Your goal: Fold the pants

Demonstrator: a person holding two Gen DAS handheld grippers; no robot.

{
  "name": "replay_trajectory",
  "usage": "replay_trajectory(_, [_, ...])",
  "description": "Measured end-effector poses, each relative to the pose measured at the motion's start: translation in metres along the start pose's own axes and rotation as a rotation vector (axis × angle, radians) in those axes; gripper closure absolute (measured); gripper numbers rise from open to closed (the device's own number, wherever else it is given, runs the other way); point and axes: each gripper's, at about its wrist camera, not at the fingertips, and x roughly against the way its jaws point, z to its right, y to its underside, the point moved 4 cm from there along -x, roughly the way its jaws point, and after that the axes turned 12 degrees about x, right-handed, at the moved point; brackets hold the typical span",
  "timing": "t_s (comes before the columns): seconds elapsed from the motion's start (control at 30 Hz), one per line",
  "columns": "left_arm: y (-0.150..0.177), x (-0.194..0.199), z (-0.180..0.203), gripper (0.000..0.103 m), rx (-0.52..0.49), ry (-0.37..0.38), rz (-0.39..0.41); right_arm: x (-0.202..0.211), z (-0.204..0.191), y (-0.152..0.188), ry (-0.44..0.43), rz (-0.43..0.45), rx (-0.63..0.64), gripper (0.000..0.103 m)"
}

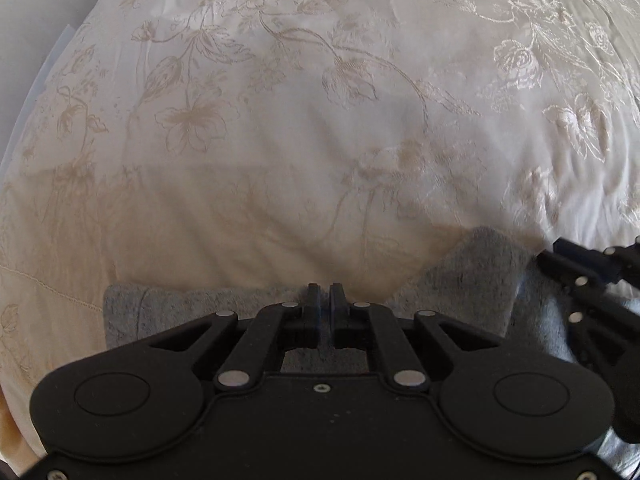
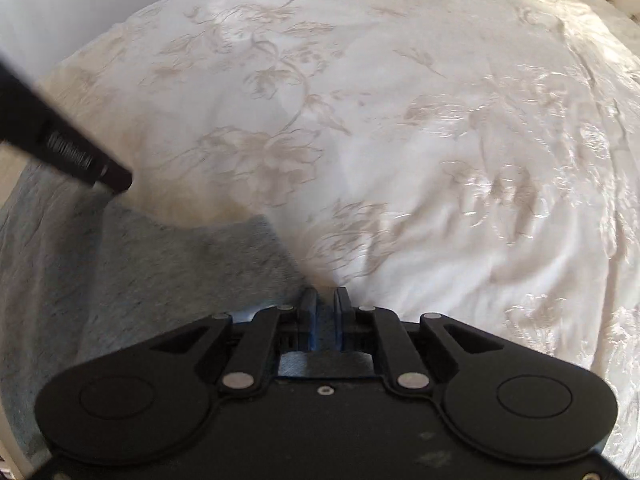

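- Pants (image 1: 468, 276) in grey heathered knit are seen low in the left wrist view, spread over a cream bedspread (image 1: 280, 120) woven with a floral pattern.
- One flat edge of the fabric is laid just past the left gripper (image 1: 326, 294), and a raised fold is bunched up toward the right of that view.
- The left gripper's jaws are brought nearly together, only a thin slit left between them. Grey fabric is seen at the tips and through the window behind them, so a pinch on the pants edge seems likely, though the contact itself can't quite be made out.
- The right gripper (image 1: 560, 258) is caught at the right edge of the same view, its black fingers set against the raised fold.
- Over in the right wrist view, the pants (image 2: 140, 272) are spread across the lower left, with the bedspread (image 2: 400, 140) filling the rest.
- The right gripper (image 2: 325, 298) is kept nearly closed, a narrow gap left between the jaws. Grey cloth is visible between the fingers and behind them, so the pants look to be nipped there.
- The left gripper (image 2: 116, 176) is seen as a blurred black bar coming in from the upper left, its tip right by the far edge of the pants.
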Motion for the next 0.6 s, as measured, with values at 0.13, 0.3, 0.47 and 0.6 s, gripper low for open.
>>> replay_trajectory(0.13, [0.016,0.0,0.005,0.091,-0.062,-0.002,0.043,0.047,0.002,0.009,-0.036,0.111,-0.028,0.09])
replay_trajectory(0.3, [0.027,-0.024,0.0,0.091,-0.156,-0.105,0.078,0.054,-0.005,0.05,0.009,0.032,-0.036,0.094])
replay_trajectory(0.47, [0.027,-0.023,0.0,0.092,-0.162,-0.142,0.105,0.048,0.054,0.098,0.188,-0.067,-0.264,0.103])
replay_trajectory(0.6, [0.029,-0.007,-0.004,0.092,-0.132,-0.11,0.113,0.072,0.073,0.107,0.26,-0.076,-0.384,0.094])
